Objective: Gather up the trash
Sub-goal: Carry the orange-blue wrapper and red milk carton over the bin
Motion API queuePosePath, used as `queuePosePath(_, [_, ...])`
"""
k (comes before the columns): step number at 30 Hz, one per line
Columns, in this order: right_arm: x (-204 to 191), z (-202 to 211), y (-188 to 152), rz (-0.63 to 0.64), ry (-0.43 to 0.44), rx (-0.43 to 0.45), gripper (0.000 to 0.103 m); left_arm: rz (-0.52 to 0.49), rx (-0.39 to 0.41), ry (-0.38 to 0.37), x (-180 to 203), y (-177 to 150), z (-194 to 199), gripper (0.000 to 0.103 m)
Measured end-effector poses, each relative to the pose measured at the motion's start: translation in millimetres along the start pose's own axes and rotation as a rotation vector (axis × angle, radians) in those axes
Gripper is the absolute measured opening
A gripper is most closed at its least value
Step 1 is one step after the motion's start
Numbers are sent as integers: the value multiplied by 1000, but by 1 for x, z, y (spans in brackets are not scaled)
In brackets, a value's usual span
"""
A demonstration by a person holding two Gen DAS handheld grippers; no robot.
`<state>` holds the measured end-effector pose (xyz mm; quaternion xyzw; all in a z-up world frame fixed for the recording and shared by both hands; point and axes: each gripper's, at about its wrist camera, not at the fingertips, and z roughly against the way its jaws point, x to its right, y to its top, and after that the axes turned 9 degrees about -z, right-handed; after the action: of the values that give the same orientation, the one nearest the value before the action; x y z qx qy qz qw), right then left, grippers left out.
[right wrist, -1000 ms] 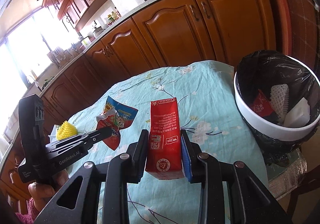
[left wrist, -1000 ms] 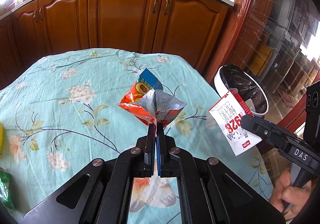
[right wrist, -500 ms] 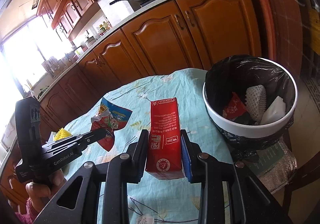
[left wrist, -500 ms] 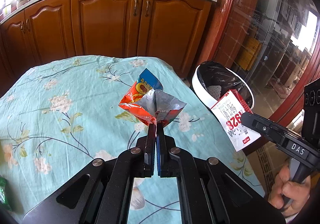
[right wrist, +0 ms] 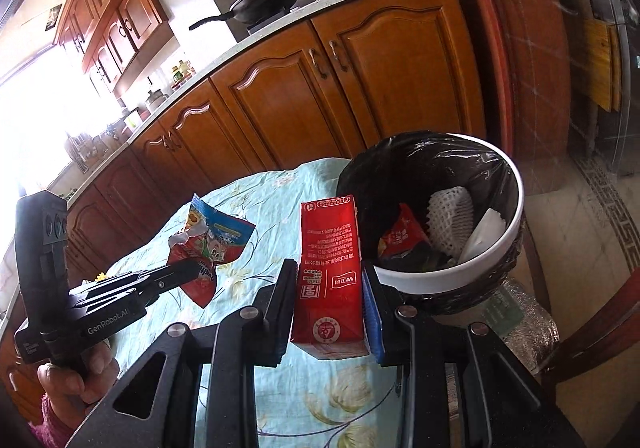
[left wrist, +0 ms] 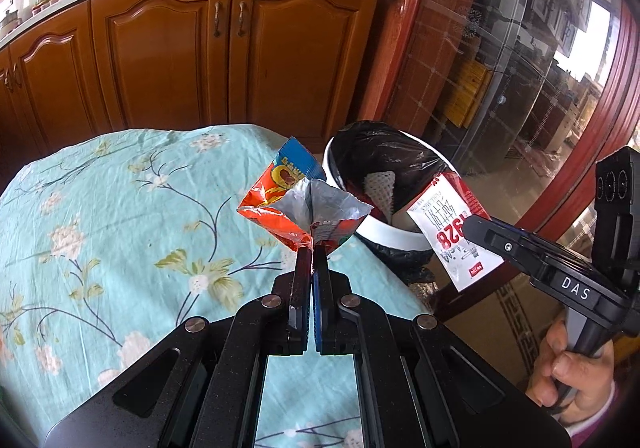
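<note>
Foil is all the left gripper (left wrist: 312, 252) has to hold: its jaws are pinched tight on one thin corner of the torn snack wrapper (left wrist: 298, 203), which hangs above the table (left wrist: 100, 215) just short of the trash bin (right wrist: 508, 248). That light, crumpled wrapper could flutter or catch on the bin's black liner when let go, and fall on the tablecloth or the floor beside the bin. The right gripper (right wrist: 330, 312) is clamped on the lower part of the red milk carton (right wrist: 330, 268), upright, nearer the bin's rim and not yet over its opening. Released too early, the carton could strike the white rim and tip outward; the two grippers, close together, might also knock each other at the bin. Compared with a second ago, the bin looms larger and nearer in both views, while both grips look unchanged.
</note>
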<state>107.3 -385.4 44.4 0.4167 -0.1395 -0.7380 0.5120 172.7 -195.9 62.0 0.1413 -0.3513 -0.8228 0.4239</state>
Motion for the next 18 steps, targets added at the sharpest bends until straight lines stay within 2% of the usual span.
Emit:
queuePosePath(10, [21, 4, 18, -16, -44, 21, 31, -61, -21, -48, 30, 29, -23, 0])
queuePosePath(18, [39, -1, 36, -31, -75, 33, 31, -80, -42, -70, 38, 50, -47, 0])
